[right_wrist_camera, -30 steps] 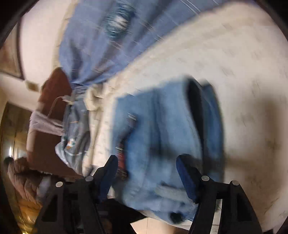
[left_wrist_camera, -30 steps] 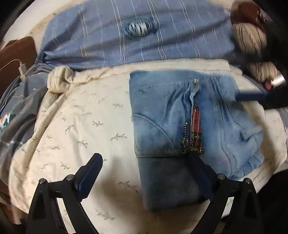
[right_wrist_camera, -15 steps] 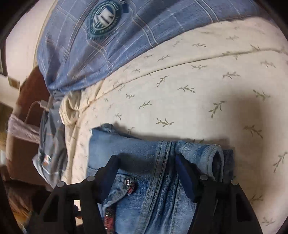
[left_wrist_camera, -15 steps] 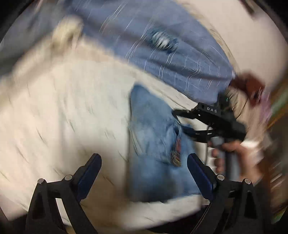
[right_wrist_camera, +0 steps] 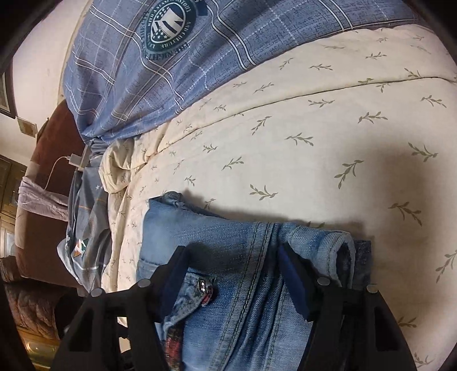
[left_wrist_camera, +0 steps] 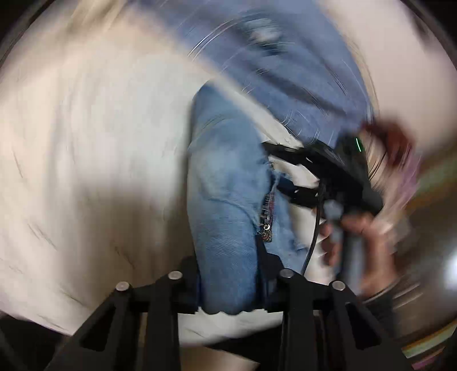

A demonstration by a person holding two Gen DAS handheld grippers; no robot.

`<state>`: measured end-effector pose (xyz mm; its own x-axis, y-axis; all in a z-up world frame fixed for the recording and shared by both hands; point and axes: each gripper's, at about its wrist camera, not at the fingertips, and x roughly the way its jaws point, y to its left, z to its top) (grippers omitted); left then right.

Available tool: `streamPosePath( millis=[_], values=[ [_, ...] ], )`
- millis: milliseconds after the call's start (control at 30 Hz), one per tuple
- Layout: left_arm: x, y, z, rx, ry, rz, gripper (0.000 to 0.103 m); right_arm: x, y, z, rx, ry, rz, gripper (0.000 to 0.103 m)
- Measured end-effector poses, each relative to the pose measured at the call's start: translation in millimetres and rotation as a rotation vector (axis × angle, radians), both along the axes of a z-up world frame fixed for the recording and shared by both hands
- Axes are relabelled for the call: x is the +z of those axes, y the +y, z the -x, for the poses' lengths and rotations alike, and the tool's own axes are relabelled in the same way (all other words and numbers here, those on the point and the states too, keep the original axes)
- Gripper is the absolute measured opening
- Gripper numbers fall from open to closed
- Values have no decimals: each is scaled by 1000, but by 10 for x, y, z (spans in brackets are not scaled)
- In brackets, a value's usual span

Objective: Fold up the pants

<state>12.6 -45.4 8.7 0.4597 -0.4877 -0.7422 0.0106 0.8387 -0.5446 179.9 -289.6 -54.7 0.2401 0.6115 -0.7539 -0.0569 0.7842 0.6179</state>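
The folded blue jeans (left_wrist_camera: 225, 199) lie on the cream leaf-print bedsheet (left_wrist_camera: 85, 142). My left gripper (left_wrist_camera: 230, 282) is shut on the near edge of the folded jeans; the left wrist view is motion-blurred. The right gripper (left_wrist_camera: 288, 171) shows there at the jeans' right side, held by a hand. In the right wrist view the jeans (right_wrist_camera: 242, 256) fill the bottom, waistband and seam up. My right gripper (right_wrist_camera: 234, 274) straddles them with its jaws apart, the blue-padded fingers (right_wrist_camera: 294, 282) resting on the denim.
A blue plaid pillow with a round crest (right_wrist_camera: 168, 25) lies at the head of the bed. A grey-blue garment (right_wrist_camera: 85, 228) and a white charger with cable (right_wrist_camera: 75, 158) are at the bed's left edge, by a brown headboard (right_wrist_camera: 45, 185).
My left gripper has closed onto the near edge of the jeans and swung sharply. My right gripper has come down over the jeans and stays open.
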Motion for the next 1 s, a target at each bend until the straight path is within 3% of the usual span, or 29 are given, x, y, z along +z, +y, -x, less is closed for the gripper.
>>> streamPosePath(
  millis=[33, 67, 167, 267, 300, 400, 467, 667, 700, 733, 767, 867, 900, 1000],
  values=[
    [-57, -98, -10, -10, 18, -73, 31, -1, 6, -5, -1, 2, 3, 69],
    [-249, -140, -46, -2, 92, -111, 31, -3, 17, -10, 1, 3, 11, 69],
    [-268, -54, -50, 20, 89, -58, 37, 20, 71, -17, 29, -5, 46, 69],
    [-173, 77, -72, 19, 103, 55, 48, 14, 78, -30, 23, -4, 49, 69],
    [-126, 181, -83, 33, 100, 127, 54, 15, 77, -25, 24, -7, 47, 69],
    [-18, 441, -144, 101, 52, 189, 81, 11, 68, -19, 30, -13, 37, 69],
    [-37, 546, -307, 123, 50, 227, 81, 10, 65, -27, 31, -8, 33, 69],
    [-364, 268, -748, 58, 184, 263, 77, 6, 56, -15, 38, -19, 23, 69],
    [-372, 250, -753, 64, 188, 242, 49, 5, 50, -11, 37, -19, 19, 69],
    [-353, 224, -747, 55, 181, 200, 32, 4, 42, -13, 37, -18, 14, 69],
    [-297, 207, -720, 46, 154, 164, 28, 2, 37, -14, 39, -19, 11, 69],
    [-28, -155, -547, -20, 4, -166, 25, 5, 44, -11, 52, -22, 9, 69],
    [-104, -242, -550, -22, 8, -245, 25, 7, 54, -11, 58, -24, 15, 69],
    [-158, -165, -596, 10, 24, -208, 28, 18, 77, -14, 64, -26, 31, 69]
  ],
)
